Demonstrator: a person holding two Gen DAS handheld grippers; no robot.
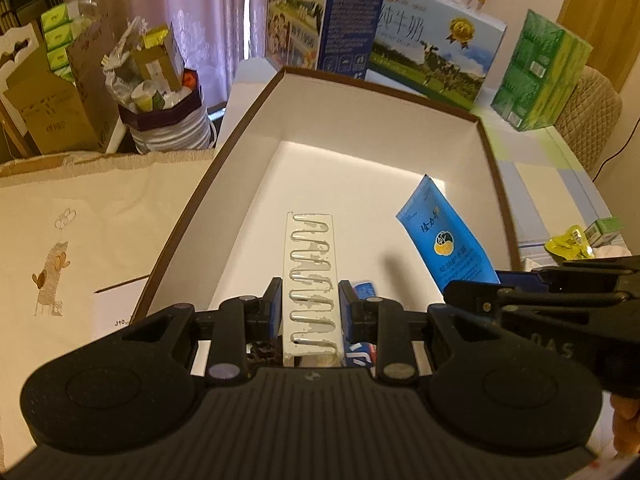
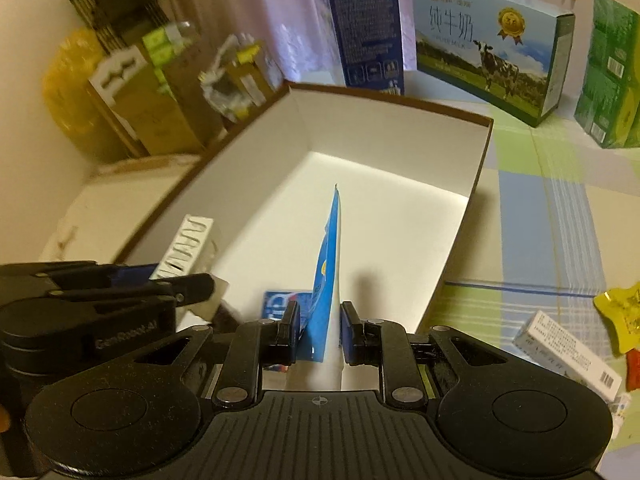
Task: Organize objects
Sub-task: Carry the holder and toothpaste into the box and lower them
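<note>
Both grippers hang over the open box [image 1: 490, 152]. The left gripper [image 1: 309, 312] pinches a clear blister strip [image 1: 310, 276]; the right gripper [image 2: 320, 330] pinches a blue tube [image 2: 326, 272]. A small white carton [image 2: 568, 350] and yellow packet [image 2: 622, 314] wait outside, right of the right gripper.

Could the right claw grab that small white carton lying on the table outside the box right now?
Probably not yet: the right claw already holds the blue tube, though the small white carton lies unobstructed.

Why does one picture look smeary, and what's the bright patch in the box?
Right wrist view: the left side is blurred, so the cardboard boxes smear. Left wrist view: sharper, though the fisheye bends the big box rim. Both views: light hits the box floor brightly, and the blue tube casts a dark shadow.
</note>
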